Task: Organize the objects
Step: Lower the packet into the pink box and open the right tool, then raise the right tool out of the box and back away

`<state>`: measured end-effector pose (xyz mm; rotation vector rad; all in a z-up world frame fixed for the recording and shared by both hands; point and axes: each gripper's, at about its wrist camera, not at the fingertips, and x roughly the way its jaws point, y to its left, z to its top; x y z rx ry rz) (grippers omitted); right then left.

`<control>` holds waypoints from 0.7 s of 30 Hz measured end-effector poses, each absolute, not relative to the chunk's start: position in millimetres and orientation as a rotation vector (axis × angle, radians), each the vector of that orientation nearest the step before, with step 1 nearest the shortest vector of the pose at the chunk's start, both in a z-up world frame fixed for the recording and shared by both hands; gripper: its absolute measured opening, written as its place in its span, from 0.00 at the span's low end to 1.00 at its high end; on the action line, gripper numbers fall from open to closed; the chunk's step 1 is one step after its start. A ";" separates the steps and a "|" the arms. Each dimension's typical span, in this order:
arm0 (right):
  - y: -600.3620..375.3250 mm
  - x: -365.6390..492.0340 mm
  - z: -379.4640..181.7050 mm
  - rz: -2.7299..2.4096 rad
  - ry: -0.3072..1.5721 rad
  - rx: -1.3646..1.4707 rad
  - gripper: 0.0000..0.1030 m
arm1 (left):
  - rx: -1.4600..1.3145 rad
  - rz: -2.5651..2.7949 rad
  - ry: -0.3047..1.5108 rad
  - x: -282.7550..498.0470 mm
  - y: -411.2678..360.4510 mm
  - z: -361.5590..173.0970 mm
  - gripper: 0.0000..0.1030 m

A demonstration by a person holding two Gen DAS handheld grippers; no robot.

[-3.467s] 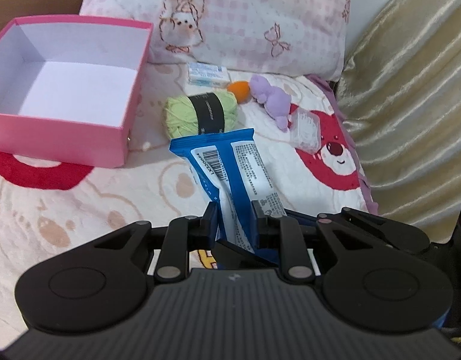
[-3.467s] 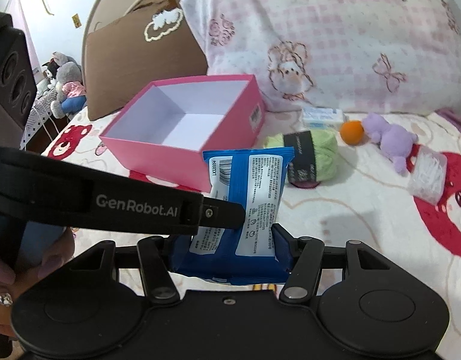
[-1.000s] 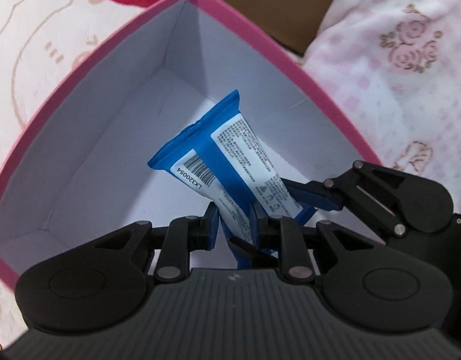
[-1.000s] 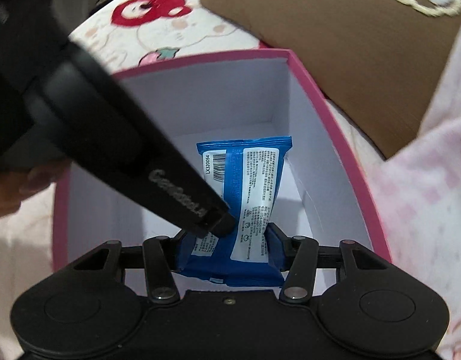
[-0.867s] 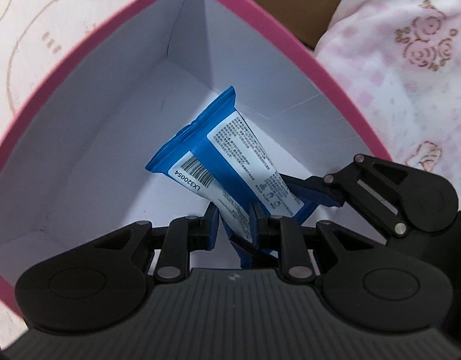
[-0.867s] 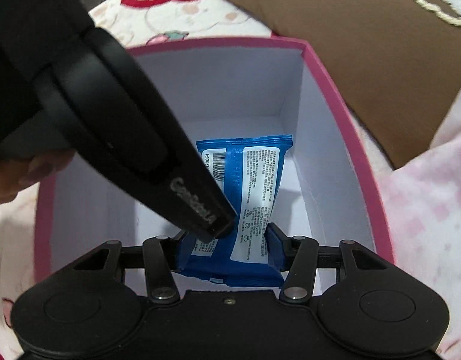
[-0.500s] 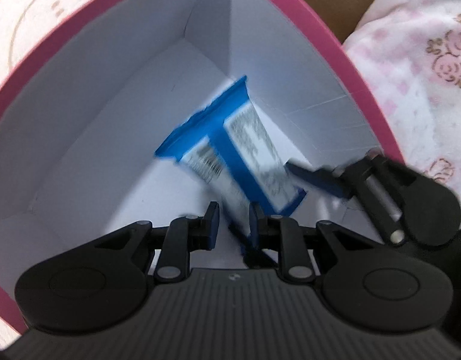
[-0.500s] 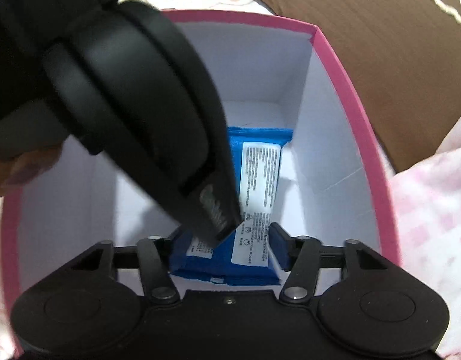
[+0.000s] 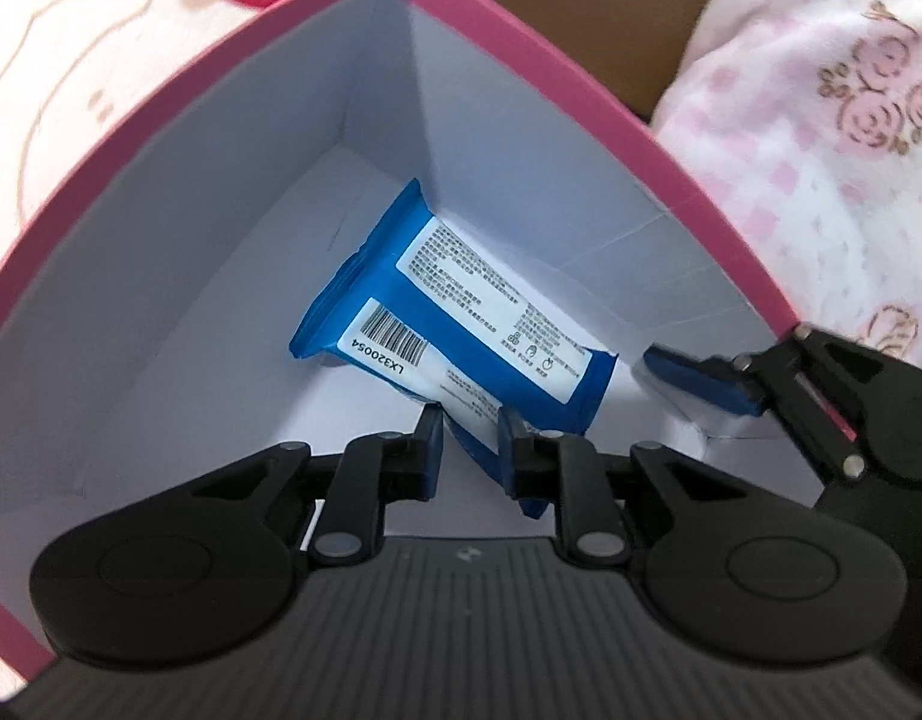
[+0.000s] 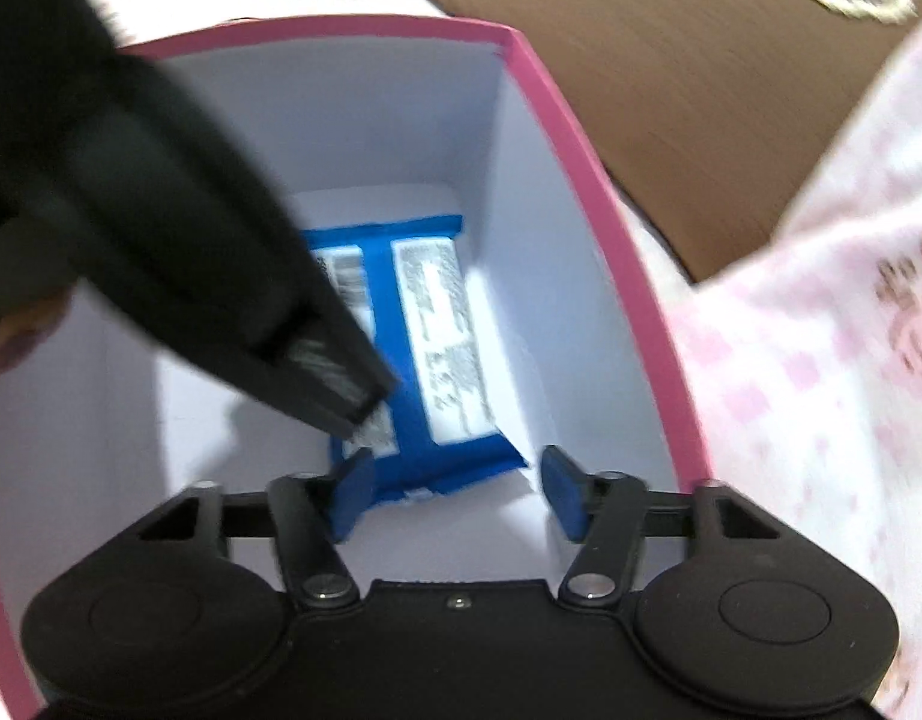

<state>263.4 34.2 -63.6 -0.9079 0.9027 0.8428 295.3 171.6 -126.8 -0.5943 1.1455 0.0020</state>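
A blue wet-wipe packet (image 9: 461,324) with white labels and a barcode lies on the white floor of the pink box (image 9: 521,42), near a far corner. My left gripper (image 9: 470,447) is inside the box with its jaws slightly apart around the packet's near edge. My right gripper (image 10: 455,495) is open wide just behind the packet (image 10: 425,348), no longer touching it. One blue fingertip (image 9: 695,375) of the right gripper shows in the left wrist view. The left gripper's black arm (image 10: 191,252) crosses the right wrist view and hides the packet's left part.
The pink box (image 10: 581,138) sits on a cream blanket with red bear prints (image 9: 71,78). A brown cushion (image 10: 671,60) lies behind it. A pink checked pillow (image 9: 833,120) lies to the right of the box.
Both grippers lowered the packet into the box. The right gripper's jaws opened and let go of it. The packet now lies flatter on the box floor, and the left jaws have eased apart.
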 end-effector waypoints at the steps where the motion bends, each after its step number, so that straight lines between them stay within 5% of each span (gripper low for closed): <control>1: 30.5 268.1 -63.0 0.823 0.926 -0.871 0.45 | -0.597 -0.011 1.140 295.5 171.2 -126.8 0.16; 5: 14.7 278.5 -60.4 0.753 0.952 -0.799 0.30 | -0.623 -0.037 1.150 292.7 171.1 -127.4 0.16; 21: -29.4 246.2 -0.6 0.786 0.921 -0.355 0.40 | -0.435 -0.067 1.079 258.1 147.7 -77.2 0.16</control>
